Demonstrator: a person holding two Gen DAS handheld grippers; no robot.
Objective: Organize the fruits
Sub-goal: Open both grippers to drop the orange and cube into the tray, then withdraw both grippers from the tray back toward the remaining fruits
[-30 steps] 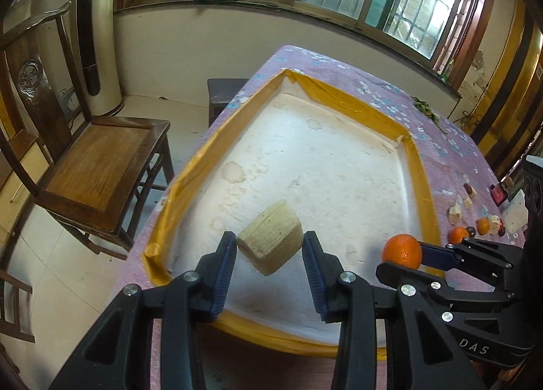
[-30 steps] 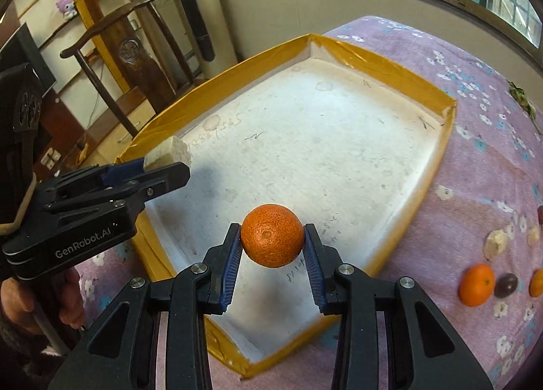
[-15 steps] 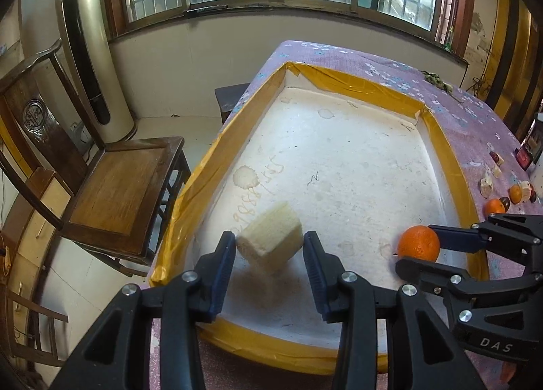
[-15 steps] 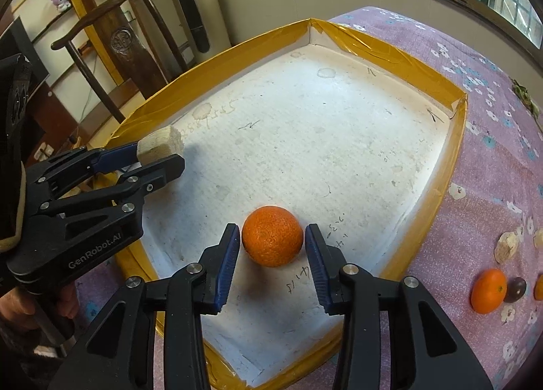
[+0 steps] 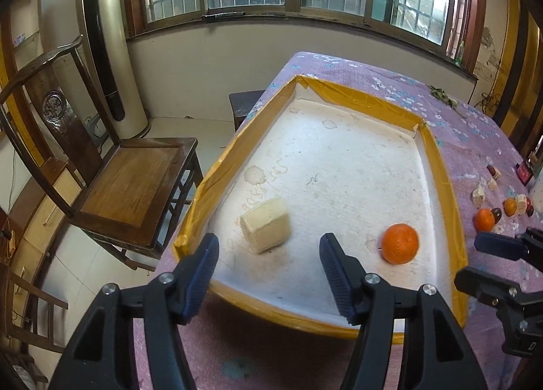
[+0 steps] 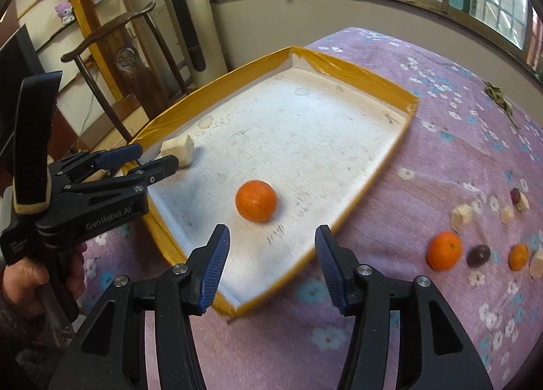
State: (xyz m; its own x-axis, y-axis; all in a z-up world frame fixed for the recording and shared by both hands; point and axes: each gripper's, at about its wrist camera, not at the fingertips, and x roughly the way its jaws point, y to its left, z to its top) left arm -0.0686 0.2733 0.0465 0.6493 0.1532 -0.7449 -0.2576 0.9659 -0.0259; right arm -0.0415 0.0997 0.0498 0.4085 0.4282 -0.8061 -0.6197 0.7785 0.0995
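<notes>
Both fruits for this round lie inside the tray point(image 5: 444, 186), a white-floored box with a yellow taped rim, set on the table point(image 6: 441, 125) under a purple flowered cloth. The pale block point(image 5: 266, 224), apparently a cut piece of fruit, sits near the tray's near-left corner, close to the left rim. The orange point(image 6: 256, 200) rests on the tray floor nearer the near edge and toward the right rim, well apart from the block. Placing one to each side likely reflects sorting by kind, and leaves room between for more.

Left gripper point(image 5: 268, 273): jaws spread wide, holding nothing, poised above the tray's near edge with the block ahead of and between the fingers, not touching either. Its fingers point along the tray's length toward the far edge.

Right gripper point(image 6: 271, 264): jaws likewise wide apart and empty, above the tray's near-right corner, tilted down toward the orange, which lies just ahead of the fingertips and clear of them.

Still to sort, on the cloth beyond the tray's right rim: a second orange point(image 6: 444, 251), a smaller orange fruit point(image 6: 519, 256), a dark round fruit point(image 6: 478, 255) and several pale chunks point(image 6: 461, 217). The dark fruit's kind cannot be told at this blur. Judgement: task is early; most pieces remain outside the tray.
</notes>
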